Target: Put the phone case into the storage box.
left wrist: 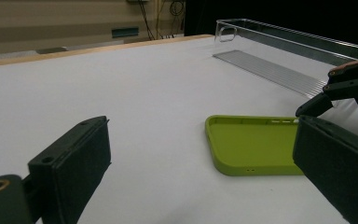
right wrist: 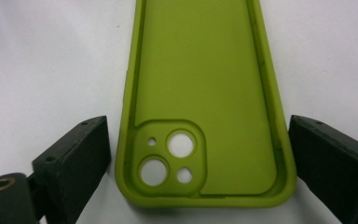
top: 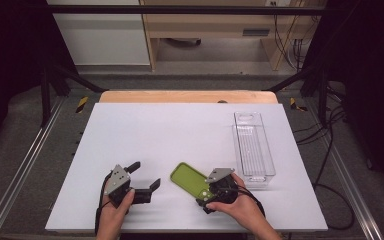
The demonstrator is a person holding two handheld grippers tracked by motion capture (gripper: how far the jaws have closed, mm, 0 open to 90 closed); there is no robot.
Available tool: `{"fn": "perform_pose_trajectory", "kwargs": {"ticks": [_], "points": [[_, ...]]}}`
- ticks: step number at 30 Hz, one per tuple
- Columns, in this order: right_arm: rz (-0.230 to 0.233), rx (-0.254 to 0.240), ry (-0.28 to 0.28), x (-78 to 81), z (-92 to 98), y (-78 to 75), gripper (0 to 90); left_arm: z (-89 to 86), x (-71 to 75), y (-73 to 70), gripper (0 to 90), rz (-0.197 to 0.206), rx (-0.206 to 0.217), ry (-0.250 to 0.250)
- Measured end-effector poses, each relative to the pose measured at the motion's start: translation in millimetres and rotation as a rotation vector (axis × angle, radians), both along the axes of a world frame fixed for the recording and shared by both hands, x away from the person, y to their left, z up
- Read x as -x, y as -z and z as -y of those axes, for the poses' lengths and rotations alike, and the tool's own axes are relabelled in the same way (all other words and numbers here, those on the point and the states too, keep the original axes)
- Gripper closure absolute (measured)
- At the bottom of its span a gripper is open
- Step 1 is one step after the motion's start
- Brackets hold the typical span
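The right claw [right wrist: 200,186] straddles the camera-hole end of the green phone case [right wrist: 200,93], jaws just wider than it, not visibly pressing. The case lies flat on the table [top: 155,135]. Next, I judge: squeeze, then lift. The left claw [top: 145,175] waits wide open, empty.

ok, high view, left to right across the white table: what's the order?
Left tool with open black jaws → flat green silicone phone case → right tool at the case's near end → long clear plastic bin.
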State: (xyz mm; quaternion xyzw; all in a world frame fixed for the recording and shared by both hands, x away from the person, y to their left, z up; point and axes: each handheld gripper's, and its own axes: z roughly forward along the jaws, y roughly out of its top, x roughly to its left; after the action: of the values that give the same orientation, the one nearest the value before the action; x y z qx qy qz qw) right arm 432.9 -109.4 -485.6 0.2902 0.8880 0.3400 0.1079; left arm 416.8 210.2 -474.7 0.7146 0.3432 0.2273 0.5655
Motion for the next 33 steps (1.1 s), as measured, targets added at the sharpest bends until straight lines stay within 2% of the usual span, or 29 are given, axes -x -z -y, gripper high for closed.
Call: {"fn": "perform_pose_trajectory", "kwargs": {"ticks": [8, 10, 13, 21, 24, 25, 26, 27, 29, 33], "points": [[0.019, -0.012, 0.008, 2.2, 2.3, 1.2, 11.0, 0.3, 1.0, 0.0, 3.6, -0.002, 0.004, 0.001], [0.029, -0.022, 0.012, 2.8, 4.1, 1.3, 15.1, 0.5, 1.6, -0.1, 3.7, -0.002, 0.006, 0.003], [0.031, -0.028, 0.01, 2.9, 5.4, 1.5, 15.5, 0.7, 1.8, -0.2, 3.6, -0.002, 0.005, 0.003], [0.017, 0.011, 0.006, 1.2, 2.1, -3.0, 17.1, 0.4, 2.6, -0.9, 3.6, 0.004, 0.0, 0.004], [0.01, 0.011, -0.006, -2.0, 0.5, -11.2, 17.4, -0.2, 2.5, -1.4, 3.6, 0.008, -0.003, 0.003], [0.01, 0.02, -0.007, -6.3, -0.3, -19.8, 17.6, -0.3, 2.4, -1.5, 3.6, 0.008, -0.003, 0.002], [0.01, 0.02, -0.007, -6.3, -0.3, -19.8, 17.6, -0.4, 2.2, -1.5, 3.6, 0.009, -0.002, 0.001], [0.008, 0.019, -0.011, -10.9, -1.0, -29.4, 17.6, -0.6, 1.9, -1.6, 3.6, 0.01, -0.003, 0.001], [0.007, 0.022, -0.011, -12.8, -1.1, -33.1, 17.7, -1.1, 1.8, -1.7, 3.6, 0.01, -0.006, -0.001], [0.0, 0.031, -0.013, -25.5, -0.6, -55.0, 17.6, -1.8, 2.6, -3.3, 3.6, 0.02, -0.014, -0.005]]}}
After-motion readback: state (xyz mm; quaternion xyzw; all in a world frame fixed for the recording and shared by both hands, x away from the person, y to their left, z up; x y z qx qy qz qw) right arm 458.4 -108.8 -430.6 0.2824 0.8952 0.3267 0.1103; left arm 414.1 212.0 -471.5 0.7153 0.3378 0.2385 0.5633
